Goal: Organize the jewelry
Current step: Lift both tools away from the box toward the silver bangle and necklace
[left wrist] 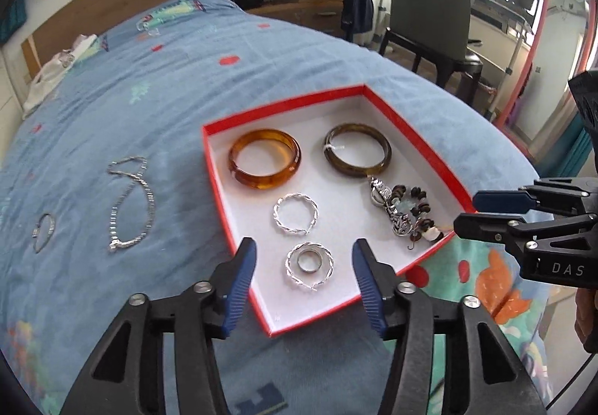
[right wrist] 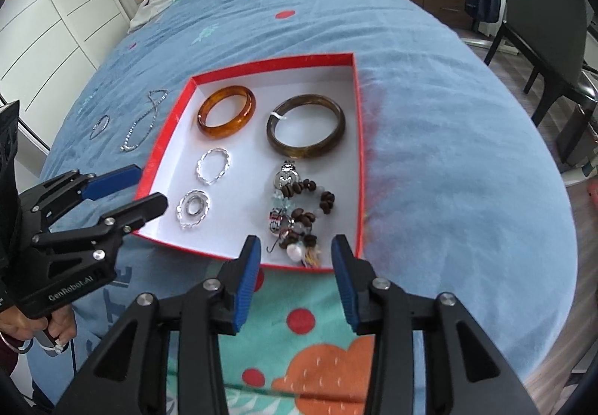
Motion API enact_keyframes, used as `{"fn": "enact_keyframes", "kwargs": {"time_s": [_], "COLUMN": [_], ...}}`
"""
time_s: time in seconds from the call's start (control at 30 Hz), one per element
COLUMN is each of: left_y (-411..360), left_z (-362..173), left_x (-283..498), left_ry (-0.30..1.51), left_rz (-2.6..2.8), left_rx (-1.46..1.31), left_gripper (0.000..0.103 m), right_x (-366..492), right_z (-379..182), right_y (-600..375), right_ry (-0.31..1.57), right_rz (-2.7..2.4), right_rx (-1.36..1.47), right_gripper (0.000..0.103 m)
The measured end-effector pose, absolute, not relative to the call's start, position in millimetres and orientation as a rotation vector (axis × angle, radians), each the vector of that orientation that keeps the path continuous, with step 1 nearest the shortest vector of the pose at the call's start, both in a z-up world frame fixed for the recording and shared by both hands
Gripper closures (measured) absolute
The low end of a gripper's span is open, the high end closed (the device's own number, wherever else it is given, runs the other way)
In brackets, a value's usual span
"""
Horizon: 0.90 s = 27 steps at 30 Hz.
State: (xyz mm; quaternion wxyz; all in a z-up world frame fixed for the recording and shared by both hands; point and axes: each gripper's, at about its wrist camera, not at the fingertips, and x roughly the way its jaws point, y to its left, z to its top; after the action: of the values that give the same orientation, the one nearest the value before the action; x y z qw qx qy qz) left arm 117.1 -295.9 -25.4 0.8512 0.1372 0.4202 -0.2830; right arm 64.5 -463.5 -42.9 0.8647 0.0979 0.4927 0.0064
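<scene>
Left hand-held gripper (left wrist: 304, 265) open over red tray (left wrist: 284, 105), 2 bangles inside

I see the red-rimmed, white-lined box (right wrist: 358, 138) lying open on the bed. Inside, an amber bangle (right wrist: 226, 111) lies far left, a dark olive bangle (right wrist: 305, 126) far right, two twisted silver hoops (right wrist: 213, 166) near left, one ringing a plain band (right wrist: 193, 207), and a beaded bracelet (right wrist: 299, 213) near right. A silver chain (left wrist: 131, 204) and small clasp bracelet (left wrist: 44, 236) lie left of the box.

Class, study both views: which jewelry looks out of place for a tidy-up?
Two pieces lie loose on the blue bedspread, left of the red box: a silver chain and a small silver bracelet. Everything else sits inside the box.
</scene>
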Motion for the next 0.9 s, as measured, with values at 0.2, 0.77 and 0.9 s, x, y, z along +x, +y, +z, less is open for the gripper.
{"fn": "enact_keyframes", "kwargs": {"time_s": [0.2,0.77,0.9], "left_y": [-284,-201,-166], "left_z": [-3,31,32], "left_x": [98,76,84], "left_ry": [0.822,0.739,0.74], "left_rz": [-0.547,-0.42,-0.378], "left_rx": [0.3,0.228,0.205], "left_gripper": [0.035,0.018,0.015], "right_x": [43,24,37], "right_z": [-20,27,32], "right_y": [-451,-376,-351], "right_ry": [0.994,0.925,0.922], "right_rz": [0.011,0.071,0.099], "right_rx": [0.194,0.132,0.11], "right_gripper": [0.065,0.065,0.065]}}
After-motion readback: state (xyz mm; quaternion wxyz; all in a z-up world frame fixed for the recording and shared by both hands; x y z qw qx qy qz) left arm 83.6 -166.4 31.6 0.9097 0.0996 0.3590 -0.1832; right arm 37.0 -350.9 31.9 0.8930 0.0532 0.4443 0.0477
